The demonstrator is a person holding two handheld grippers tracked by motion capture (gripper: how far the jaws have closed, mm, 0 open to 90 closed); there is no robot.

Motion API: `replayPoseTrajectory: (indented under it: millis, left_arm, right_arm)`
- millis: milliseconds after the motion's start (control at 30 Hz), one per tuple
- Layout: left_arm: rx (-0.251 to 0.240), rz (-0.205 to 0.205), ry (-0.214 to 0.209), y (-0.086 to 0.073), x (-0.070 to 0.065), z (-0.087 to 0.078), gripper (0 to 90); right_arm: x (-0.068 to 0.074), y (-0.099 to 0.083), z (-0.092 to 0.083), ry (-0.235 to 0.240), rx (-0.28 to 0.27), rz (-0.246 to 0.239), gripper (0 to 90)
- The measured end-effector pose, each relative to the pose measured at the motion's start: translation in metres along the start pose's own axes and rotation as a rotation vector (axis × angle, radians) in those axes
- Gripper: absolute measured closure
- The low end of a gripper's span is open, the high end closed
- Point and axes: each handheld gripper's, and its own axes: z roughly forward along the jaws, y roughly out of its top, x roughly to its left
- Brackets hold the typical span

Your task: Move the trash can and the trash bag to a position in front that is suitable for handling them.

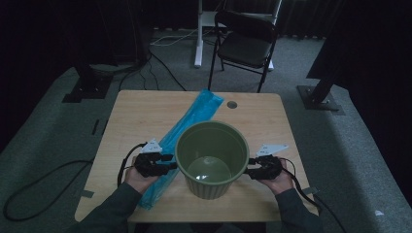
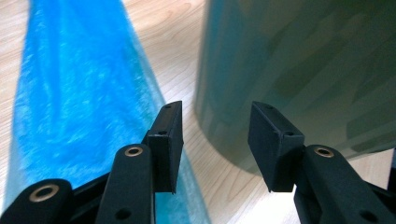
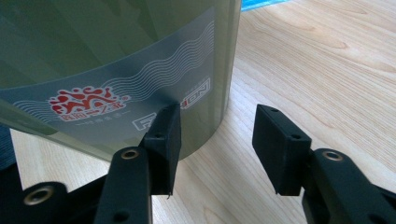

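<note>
Two sleeved forearms come in at the near edge of the counter (image 1: 131,104), each hand holding one gripper, so two grippers in all. The left gripper (image 1: 171,161) lies over the near part of a single blue plastic bag (image 1: 187,127), a long flat strip that runs from the near left corner diagonally toward the far middle of the counter; its jaws stand spread with nothing pinched, aimed at the left wall of the one green bucket (image 1: 212,158). In the left gripper view one jaw hovers over the bag and the other sits just before the bucket's curved wall. The right gripper (image 1: 248,171) points at the bucket's right side, its jaws likewise spread and empty; the right gripper view shows one printed label (image 3: 116,105) with a red emblem on the bucket's wall. The bucket stands upright between the two grippers, near the middle of the counter. Beyond the counter, on the carpet, stands one black folding chair (image 1: 245,41).
</note>
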Motion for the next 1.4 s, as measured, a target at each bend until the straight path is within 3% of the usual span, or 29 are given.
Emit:
replayPoseTrajectory:
  millis: [200, 633, 733, 767, 933, 1033, 1200, 1300, 1400]
  left_arm:
    - [-0.001, 0.003, 0.001, 0.001, 0.001, 0.003, 56.6]
    - [-0.002, 0.003, 0.077, 0.001, 0.016, 0.006, 56.0]
    - [0.009, -0.045, 0.146, -0.007, 0.036, 0.002, 55.8]
    - [-0.001, -0.075, 0.192, -0.010, 0.046, -0.003, 55.8]
    - [-0.005, -0.113, 0.248, -0.014, 0.061, -0.007, 53.0]
    - [0.001, -0.141, 0.262, -0.015, 0.071, -0.004, 51.9]
    - [0.060, -0.163, 0.267, -0.016, 0.082, 0.009, 51.0]
    - [0.104, -0.193, 0.267, -0.019, 0.090, 0.019, 51.6]
    - [0.114, -0.229, 0.264, -0.022, 0.099, 0.025, 51.7]
  right_arm:
    - [0.000, 0.003, 0.003, 0.000, -0.003, -0.013, 54.4]
    - [-0.004, 0.010, 0.013, 0.006, -0.019, -0.020, 54.9]
    - [-0.006, 0.011, 0.013, -0.014, -0.031, -0.014, 53.9]
    - [-0.006, 0.011, 0.013, -0.017, -0.031, -0.016, 53.8]
    - [-0.007, 0.011, 0.015, -0.028, -0.019, -0.023, 52.1]
    - [-0.007, 0.011, 0.015, -0.031, -0.018, -0.025, 52.1]
    - [-0.008, 0.010, 0.016, -0.035, -0.014, -0.029, 51.7]
    - [-0.008, 0.010, 0.017, -0.037, -0.001, -0.036, 51.5]
    - [-0.007, 0.010, 0.018, -0.032, 0.007, -0.040, 51.5]
